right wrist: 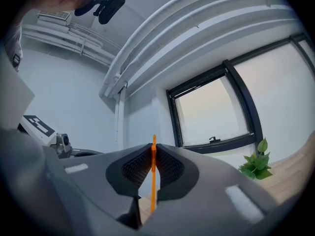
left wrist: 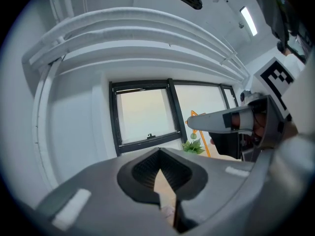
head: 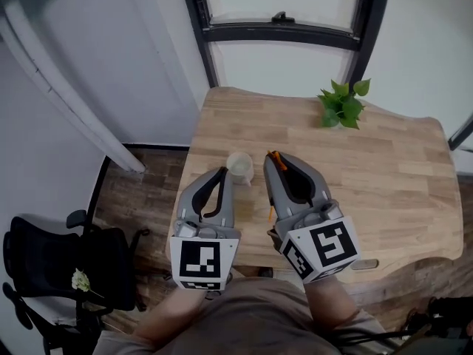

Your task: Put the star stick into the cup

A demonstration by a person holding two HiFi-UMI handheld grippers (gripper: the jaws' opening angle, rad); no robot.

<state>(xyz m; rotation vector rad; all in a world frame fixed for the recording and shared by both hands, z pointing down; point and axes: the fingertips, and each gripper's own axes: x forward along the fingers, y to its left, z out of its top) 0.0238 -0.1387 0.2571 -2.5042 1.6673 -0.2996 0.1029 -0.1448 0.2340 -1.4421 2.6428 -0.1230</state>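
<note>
The orange star stick (head: 270, 211) is pinched upright in my right gripper (head: 275, 156), which is shut on it just right of the cup. The small pale cup (head: 239, 166) stands on the wooden table (head: 399, 168) near its left front edge. In the right gripper view the star stick (right wrist: 153, 181) runs straight up between the closed jaws of the right gripper (right wrist: 153, 149). My left gripper (head: 223, 171) is shut on nothing, its tip just left of the cup. The left gripper view shows the left gripper (left wrist: 158, 152), and the right gripper (left wrist: 192, 123) with the star stick (left wrist: 203, 140).
A small green plant (head: 342, 103) sits at the table's far edge below the window, and shows as plant (right wrist: 256, 163) in the right gripper view. A black office chair (head: 66, 265) stands on the floor at the left. The table's left edge drops off beside the cup.
</note>
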